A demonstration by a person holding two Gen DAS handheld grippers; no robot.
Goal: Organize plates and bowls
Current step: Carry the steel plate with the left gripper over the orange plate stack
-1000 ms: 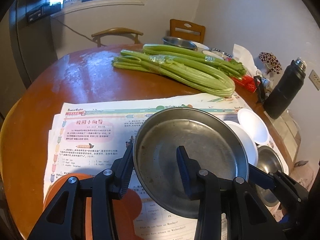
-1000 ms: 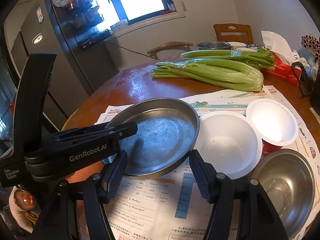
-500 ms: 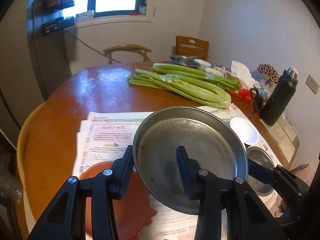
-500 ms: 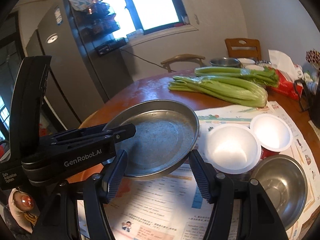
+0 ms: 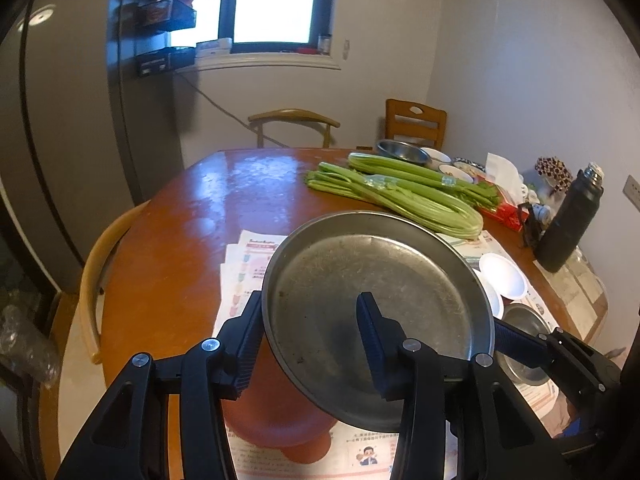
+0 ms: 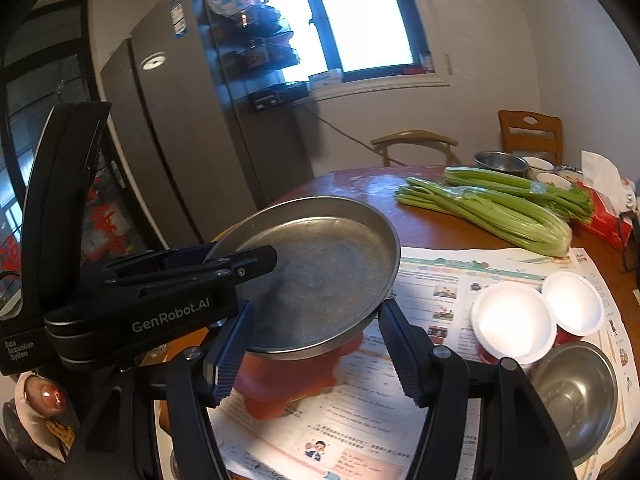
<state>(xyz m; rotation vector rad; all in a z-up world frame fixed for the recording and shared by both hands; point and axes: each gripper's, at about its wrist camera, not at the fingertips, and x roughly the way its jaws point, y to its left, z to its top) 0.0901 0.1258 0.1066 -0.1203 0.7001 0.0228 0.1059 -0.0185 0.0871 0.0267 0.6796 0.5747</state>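
Plate [image 5: 376, 312] is up in the clenched left tool [image 5: 308, 340], lower middle; right tool [image 6: 312, 340] idle and spread, bowls [image 6: 514, 320] still unstacked.

The left tool [image 6: 256, 258] grips the steel plate [image 6: 320, 276] above an orange plate [image 6: 288, 384]; right tool [image 6: 312, 344] gapes near it.

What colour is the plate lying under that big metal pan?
Orange-red. The plate lies on the newspaper beneath the lifted pan; the right wrist view shows it best.
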